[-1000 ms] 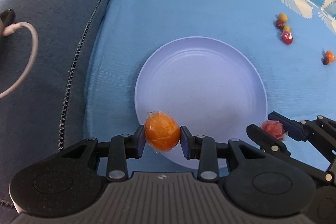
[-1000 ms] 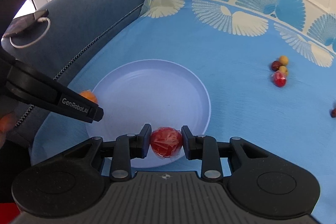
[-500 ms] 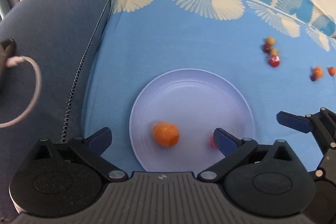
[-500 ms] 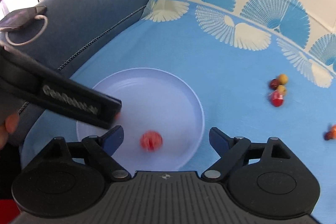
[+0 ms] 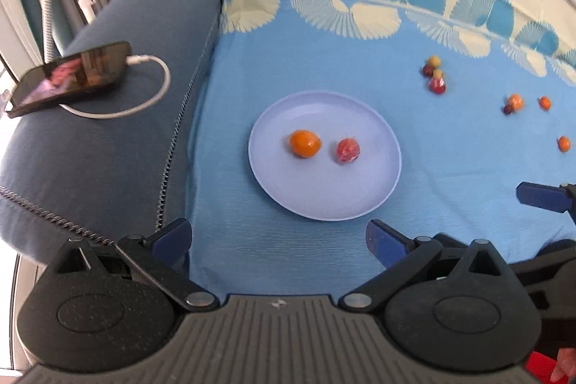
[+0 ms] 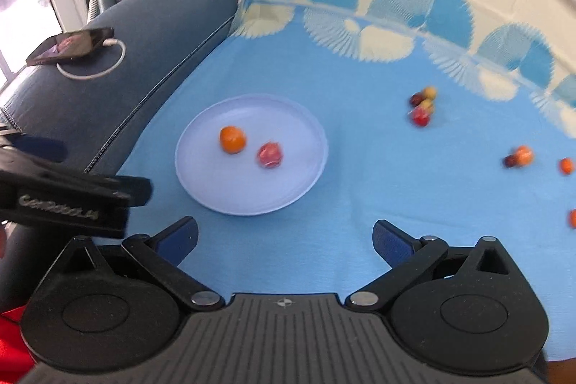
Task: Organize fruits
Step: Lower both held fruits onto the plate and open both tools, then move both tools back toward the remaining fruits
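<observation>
Both the left gripper [image 5: 277, 236] and right gripper [image 6: 284, 236] hang empty, jaws spread, short of the plate [image 5: 374, 204], which holds an orange fruit [image 5: 305, 143] beside a red fruit [image 5: 347, 150], gathered apart from the loose fruits [image 5: 435, 76] scattered on the blue cloth [image 5: 252, 67].

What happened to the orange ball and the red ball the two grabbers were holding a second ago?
Both were let go onto the plate. The left gripper dropped the orange fruit, the right gripper dropped the red fruit, and both grippers opened and pulled back from the plate. The loose fruits on the blue cloth and the phone stayed put.
</observation>
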Demonstrator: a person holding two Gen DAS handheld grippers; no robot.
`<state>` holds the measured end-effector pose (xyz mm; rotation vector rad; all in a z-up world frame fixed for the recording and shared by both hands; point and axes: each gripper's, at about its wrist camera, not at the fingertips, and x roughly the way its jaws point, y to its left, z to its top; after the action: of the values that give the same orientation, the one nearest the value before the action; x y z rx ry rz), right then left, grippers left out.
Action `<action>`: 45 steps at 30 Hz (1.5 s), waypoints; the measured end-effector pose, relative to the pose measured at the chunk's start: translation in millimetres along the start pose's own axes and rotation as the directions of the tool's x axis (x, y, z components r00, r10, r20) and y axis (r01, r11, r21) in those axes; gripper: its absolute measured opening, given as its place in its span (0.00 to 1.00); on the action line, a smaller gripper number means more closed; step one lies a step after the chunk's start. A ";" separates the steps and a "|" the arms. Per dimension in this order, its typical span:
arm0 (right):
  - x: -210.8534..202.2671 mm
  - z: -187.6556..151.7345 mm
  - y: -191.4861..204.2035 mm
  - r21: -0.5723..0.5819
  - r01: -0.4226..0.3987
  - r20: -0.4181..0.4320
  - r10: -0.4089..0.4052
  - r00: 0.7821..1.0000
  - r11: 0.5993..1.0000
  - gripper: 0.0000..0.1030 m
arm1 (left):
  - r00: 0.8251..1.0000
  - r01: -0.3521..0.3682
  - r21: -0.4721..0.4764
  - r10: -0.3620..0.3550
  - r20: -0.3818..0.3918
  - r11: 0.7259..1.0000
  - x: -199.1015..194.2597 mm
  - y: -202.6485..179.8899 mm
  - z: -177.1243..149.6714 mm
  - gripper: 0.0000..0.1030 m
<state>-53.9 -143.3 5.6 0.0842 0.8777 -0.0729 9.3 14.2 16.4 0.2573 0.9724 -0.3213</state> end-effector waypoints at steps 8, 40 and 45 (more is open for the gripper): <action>-41.1 -23.9 -16.8 0.039 0.035 0.082 -0.039 0.996 0.999 0.99 | 0.997 -0.036 0.001 0.036 0.066 0.999 -32.2 -8.2 -9.8 1.00; -36.2 2.9 -52.1 0.116 0.003 0.120 -0.017 0.993 0.993 0.99 | 0.988 -0.015 -0.010 0.016 0.154 1.000 -40.8 -26.3 30.3 1.00; -71.3 -24.4 -40.7 0.080 0.048 0.187 -0.063 0.980 0.996 0.99 | 0.975 -0.039 -0.018 0.042 0.217 0.999 -72.4 -20.3 -3.4 1.00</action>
<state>-122.0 -179.1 43.3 0.1215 0.6867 -0.1639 -38.8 7.6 74.0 0.2237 0.7520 -0.2984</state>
